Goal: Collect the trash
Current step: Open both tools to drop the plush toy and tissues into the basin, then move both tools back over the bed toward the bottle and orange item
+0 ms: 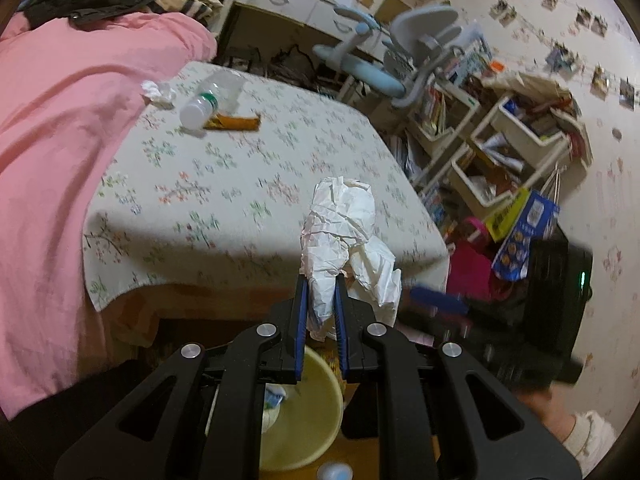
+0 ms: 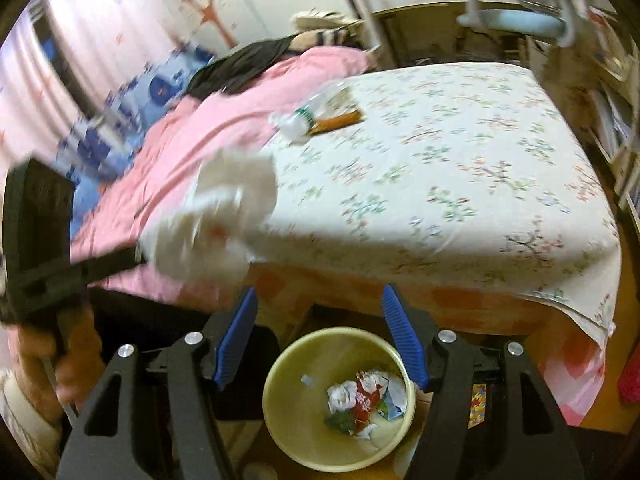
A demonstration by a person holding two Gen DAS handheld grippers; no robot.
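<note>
My left gripper point(image 1: 320, 284) is shut on a crumpled white paper point(image 1: 340, 220), held over the bed's near edge above a yellow bin point(image 1: 316, 412). The right wrist view shows that same paper point(image 2: 224, 216) blurred at left. My right gripper point(image 2: 320, 292) stands open with nothing between its blue pads, directly over the bin point(image 2: 288, 400), which holds several wrappers point(image 2: 364, 400). On the far side of the bed lie a clear plastic bottle point(image 1: 208, 100), an orange wrapper point(image 1: 236, 123) and a white tissue point(image 1: 158, 91).
The bed has a floral sheet point(image 1: 240, 200) with a pink quilt point(image 1: 60, 120) on its left. A pale blue chair point(image 1: 400, 52) and cluttered white shelves point(image 1: 500, 140) stand to the right. A person's hand point(image 2: 76, 360) grips the left tool.
</note>
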